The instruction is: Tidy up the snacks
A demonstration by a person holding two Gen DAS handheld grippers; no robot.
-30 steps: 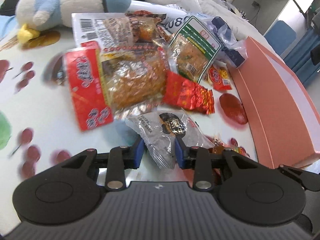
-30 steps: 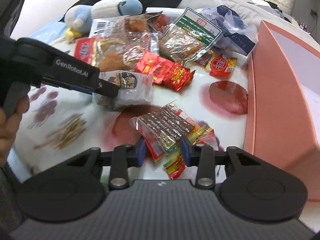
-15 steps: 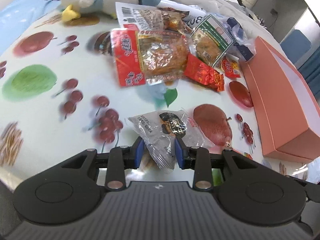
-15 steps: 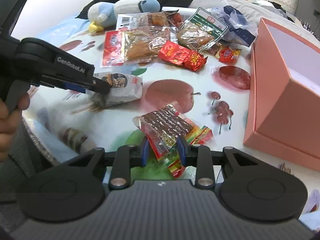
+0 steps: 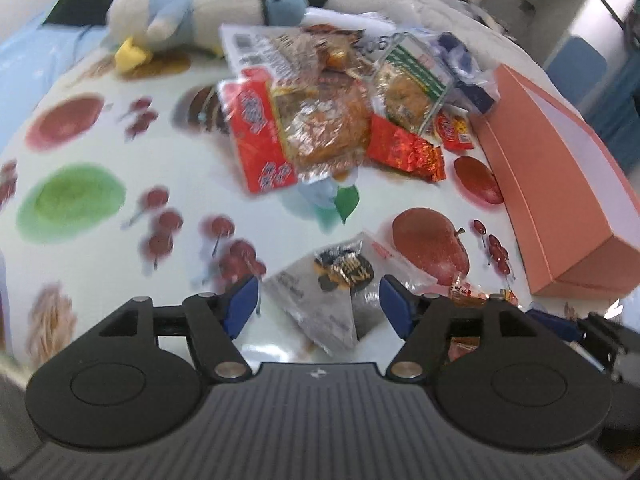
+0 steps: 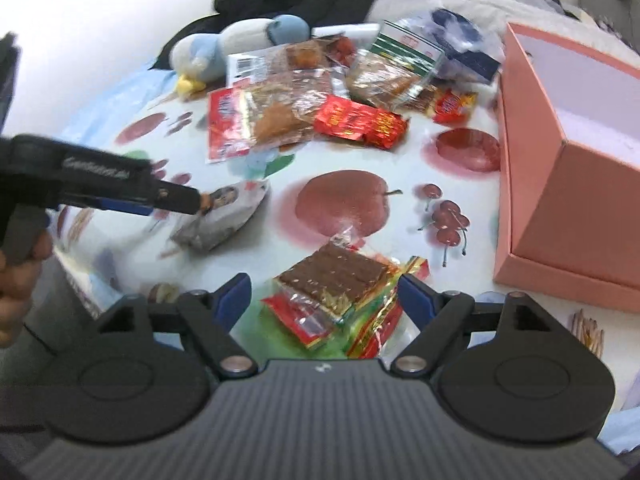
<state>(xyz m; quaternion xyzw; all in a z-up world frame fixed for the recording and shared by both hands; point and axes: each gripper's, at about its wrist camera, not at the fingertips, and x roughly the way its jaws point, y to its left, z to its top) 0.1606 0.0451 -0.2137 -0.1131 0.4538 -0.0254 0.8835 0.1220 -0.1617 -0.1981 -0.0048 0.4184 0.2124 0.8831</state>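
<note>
The left gripper [image 5: 314,306] has just been opening; its jaws stand wide around a grey snack packet [image 5: 320,300] on the tablecloth [image 5: 100,128]. The right gripper [image 6: 324,300] (likewise just opened) straddles a brown-and-red snack bundle [image 6: 340,288], beside the pink box [image 6: 560,200].

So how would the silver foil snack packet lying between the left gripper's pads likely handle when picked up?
The silver foil snack packet looks crinkled and puffed, so it is probably light and would likely crumple rather than hold its shape. Its glossy film may slip between the pads. The left gripper has just been opening and its pads stand clear of the packet, which rests on the fruit-print tablecloth.
</note>
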